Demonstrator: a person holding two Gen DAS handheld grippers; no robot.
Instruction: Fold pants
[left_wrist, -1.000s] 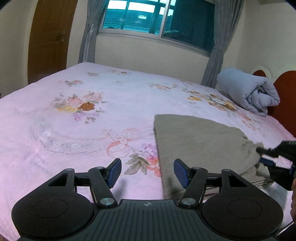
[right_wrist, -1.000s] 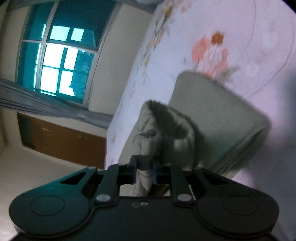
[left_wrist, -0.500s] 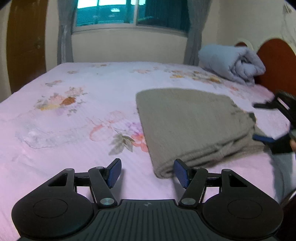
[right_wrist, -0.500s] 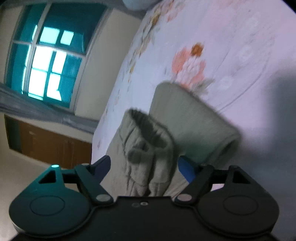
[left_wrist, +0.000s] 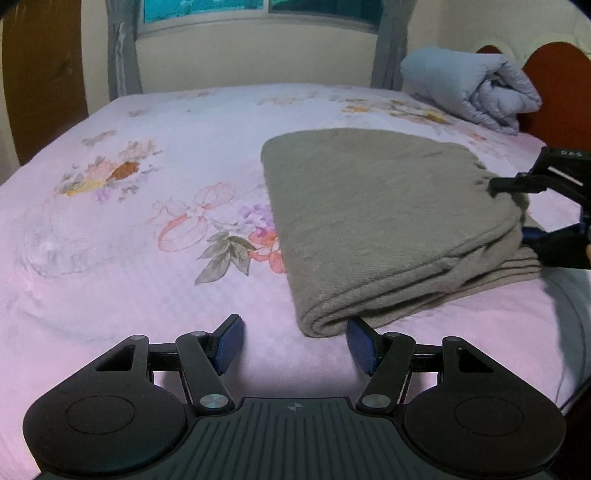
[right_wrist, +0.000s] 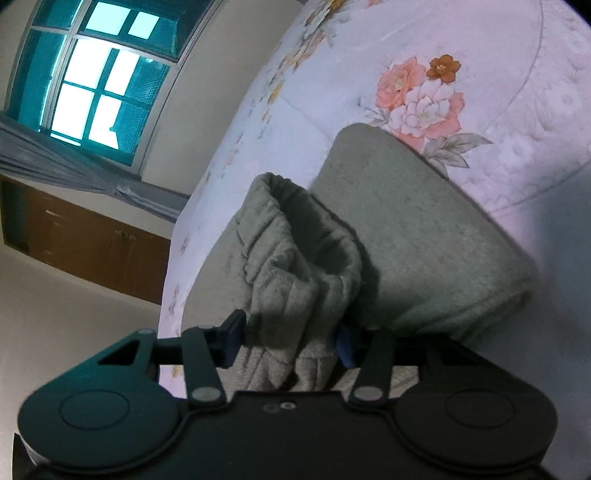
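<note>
Grey-green pants (left_wrist: 380, 218) lie folded into a thick stack on the pink floral bedsheet (left_wrist: 147, 184), right of the bed's centre; rounded fold edge faces the left wrist camera; layered edges show along the stack's right side.

Left gripper (left_wrist: 293, 345) hovers low over the sheet just in front of the stack's near corner; its 2 blue-padded fingers (left_wrist: 229, 343) are spread wide with nothing between them; right finger tip sits just beside the fold edge, contact cannot be told.

Right gripper (right_wrist: 288, 341) sits at the stack's right end; fingers spread apart, bunched waistband cloth (right_wrist: 295, 258) lying between the pads; left pad near the fabric, right pad partly hidden by it; no clamping visible.

Rolled pale-blue quilt (left_wrist: 469, 92) rests against the reddish headboard (left_wrist: 561, 85); window (right_wrist: 85, 74) with grey curtains (left_wrist: 122, 44) behind; brown door (left_wrist: 40, 74) at left.

No legible brand, label or writing on the pants, sheet or grippers; a small mark on the left gripper body is unreadable.
</note>
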